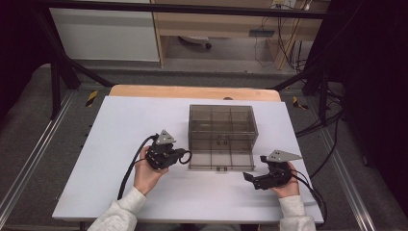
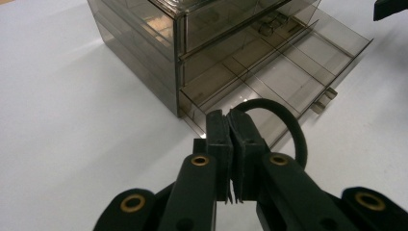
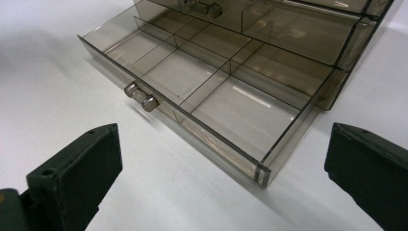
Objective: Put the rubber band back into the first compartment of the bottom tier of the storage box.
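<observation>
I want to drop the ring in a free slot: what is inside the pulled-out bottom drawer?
The bottom drawer shows only bare divided compartments. Its rear part sits under the organizer body, so that stays unseen. The left gripper holds the black ring beside it.

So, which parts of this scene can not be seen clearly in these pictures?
- Black ring, left gripper view: its gripped part is hidden between the pads of the left gripper.
- Drawer box, high view: upper drawers' contents unclear through the smoky walls.
- Open bottom drawer, right gripper view: its back is cut off by the top edge.
- Right gripper, right gripper view: its jaws are cut off at the bottom edge.
</observation>
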{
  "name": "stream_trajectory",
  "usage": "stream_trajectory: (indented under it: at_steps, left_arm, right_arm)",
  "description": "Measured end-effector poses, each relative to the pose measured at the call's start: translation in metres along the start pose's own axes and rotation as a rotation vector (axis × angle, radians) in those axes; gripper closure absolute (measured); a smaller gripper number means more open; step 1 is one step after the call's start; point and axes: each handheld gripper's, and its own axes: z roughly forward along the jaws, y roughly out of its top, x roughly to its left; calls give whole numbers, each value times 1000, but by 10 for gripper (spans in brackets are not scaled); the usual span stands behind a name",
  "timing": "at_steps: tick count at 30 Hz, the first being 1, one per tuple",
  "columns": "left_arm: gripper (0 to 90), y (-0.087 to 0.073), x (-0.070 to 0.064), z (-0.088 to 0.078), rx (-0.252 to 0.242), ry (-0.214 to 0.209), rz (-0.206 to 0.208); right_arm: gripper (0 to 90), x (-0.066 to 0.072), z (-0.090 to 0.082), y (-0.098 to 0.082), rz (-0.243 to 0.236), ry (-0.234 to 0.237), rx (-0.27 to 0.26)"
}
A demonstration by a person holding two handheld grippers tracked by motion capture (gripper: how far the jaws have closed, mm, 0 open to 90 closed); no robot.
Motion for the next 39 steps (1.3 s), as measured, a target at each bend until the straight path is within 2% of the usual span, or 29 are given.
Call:
stream_trajectory:
  at_steps: [39]
  left_arm:
    - [867,16,-11,21,18,1,32]
  right_arm:
    - [3,0,0,0,-2,1,4]
